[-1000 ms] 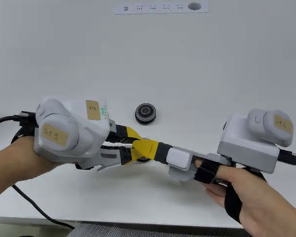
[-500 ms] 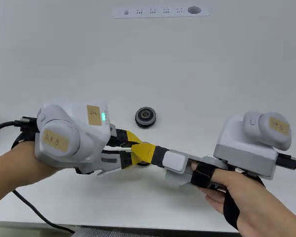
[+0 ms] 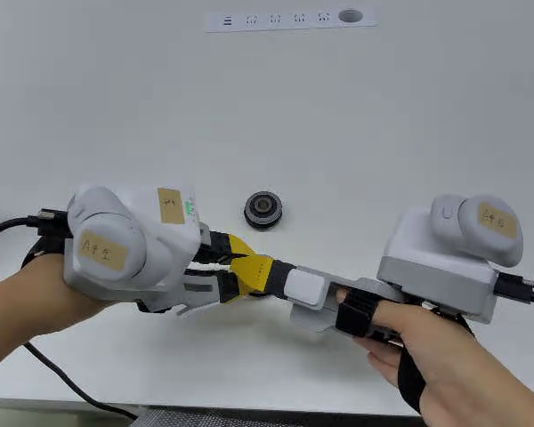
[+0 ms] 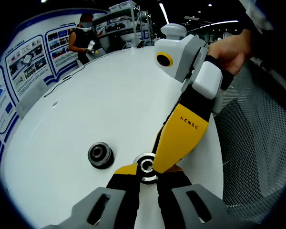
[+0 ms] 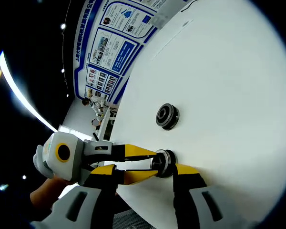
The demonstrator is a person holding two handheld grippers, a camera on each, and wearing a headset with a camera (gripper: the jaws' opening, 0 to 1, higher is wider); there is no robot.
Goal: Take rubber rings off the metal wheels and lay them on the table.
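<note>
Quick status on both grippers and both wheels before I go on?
Left gripper: shut on held wheel.
Right gripper: at held wheel, grip unclear.
Held wheel: between both grippers, ring on.
Free wheel: flat on table, ring on, untouched.

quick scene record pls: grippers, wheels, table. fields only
left gripper: jaws shut on gripped wheel, near front edge of table
right gripper: jaws either side of the same wheel; contact unclear
free wheel: lying flat, apart from both grippers, farther back
power strip: far table edge
</note>
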